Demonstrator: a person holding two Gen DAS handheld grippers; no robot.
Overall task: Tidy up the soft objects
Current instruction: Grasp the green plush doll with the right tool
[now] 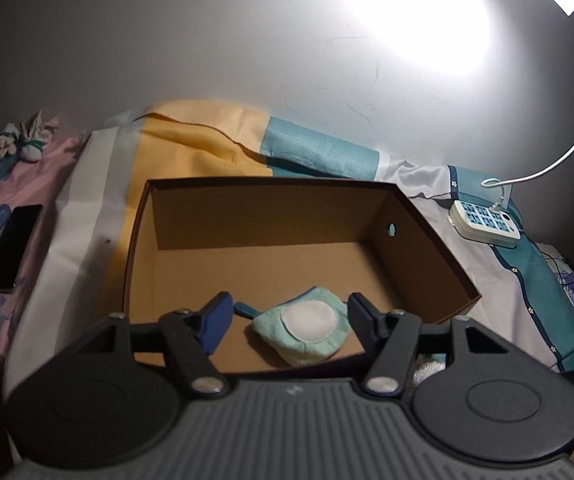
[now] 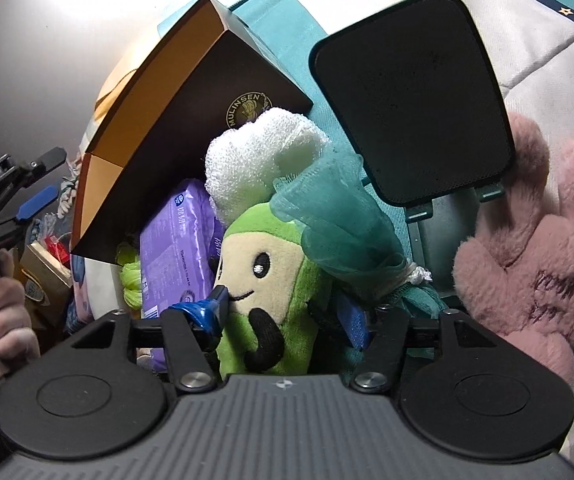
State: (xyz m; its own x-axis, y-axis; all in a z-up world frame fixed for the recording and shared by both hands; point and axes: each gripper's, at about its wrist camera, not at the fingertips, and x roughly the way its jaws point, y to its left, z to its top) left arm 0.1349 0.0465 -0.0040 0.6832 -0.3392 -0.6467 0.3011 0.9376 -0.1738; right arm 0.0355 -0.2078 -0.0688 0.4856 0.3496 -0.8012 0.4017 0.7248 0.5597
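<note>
Brown cardboard box (image 2: 191, 92), gold round "MULINSEN" emblem (image 2: 249, 111)

One open brown cardboard box (image 1: 415, 240) sits on the bed, holding a single mint-green fabric pouch with a white oval patch (image 1: 307, 328). Two plush toys: one green plush figure with a cream face (image 2: 263, 292) and one fluffy pink plush (image 2: 527, 248). One white mesh bath sponge (image 2: 263, 152), one teal net bath pouf (image 2: 343, 224), one purple plastic pack (image 2: 179, 248). One black phone (image 1: 13, 248), one white power strip (image 1: 483, 224), one black square pad (image 2: 411, 96). Two grippers, one per view.
</note>
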